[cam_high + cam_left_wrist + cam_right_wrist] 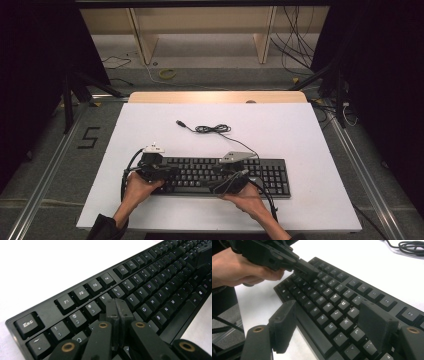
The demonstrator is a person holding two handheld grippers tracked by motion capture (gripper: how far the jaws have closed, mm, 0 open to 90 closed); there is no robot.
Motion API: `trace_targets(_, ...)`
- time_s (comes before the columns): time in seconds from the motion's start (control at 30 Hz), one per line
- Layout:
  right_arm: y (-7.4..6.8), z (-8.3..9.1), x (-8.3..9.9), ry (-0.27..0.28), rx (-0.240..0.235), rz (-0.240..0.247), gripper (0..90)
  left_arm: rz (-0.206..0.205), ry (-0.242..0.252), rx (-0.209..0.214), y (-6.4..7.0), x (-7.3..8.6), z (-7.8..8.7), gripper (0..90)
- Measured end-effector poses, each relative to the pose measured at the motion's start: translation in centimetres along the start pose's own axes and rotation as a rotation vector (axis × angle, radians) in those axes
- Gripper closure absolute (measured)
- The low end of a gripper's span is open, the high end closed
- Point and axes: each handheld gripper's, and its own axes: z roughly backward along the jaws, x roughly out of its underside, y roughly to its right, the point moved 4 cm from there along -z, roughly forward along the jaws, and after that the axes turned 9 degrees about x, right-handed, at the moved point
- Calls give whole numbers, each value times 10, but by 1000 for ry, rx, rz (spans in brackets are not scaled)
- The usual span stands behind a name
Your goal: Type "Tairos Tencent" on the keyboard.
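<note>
Keyboard (220, 175) count is one: black, lying along the near half of the white desk (300, 135), its cable (212, 129) coiled behind it with the plug end loose. Two tools work over it. Seen from above, the left tool (167, 172) sits over the keyboard's left end and the right tool (231, 181) over its middle, each in one hand. The left gripper view shows that tool (117, 308) with jaws pressed together, tips touching the keys just below the number row. The right gripper view shows its tool (325, 323) with jaws spread wide, one off the near edge by the space bar, the other over the letter keys; farther off it shows the left hand (239, 267). Bare desk lies open to the right and behind.
</note>
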Motion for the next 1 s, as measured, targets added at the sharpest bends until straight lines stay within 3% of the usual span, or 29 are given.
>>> trace_targets(0.57,-2,4,1,8,-4,7,311,6,-42,-27,-1,2,-8,895)
trace_targets(1.0,-2,3,1,9,-4,8,312,20,-7,-18,0,-1,0,858)
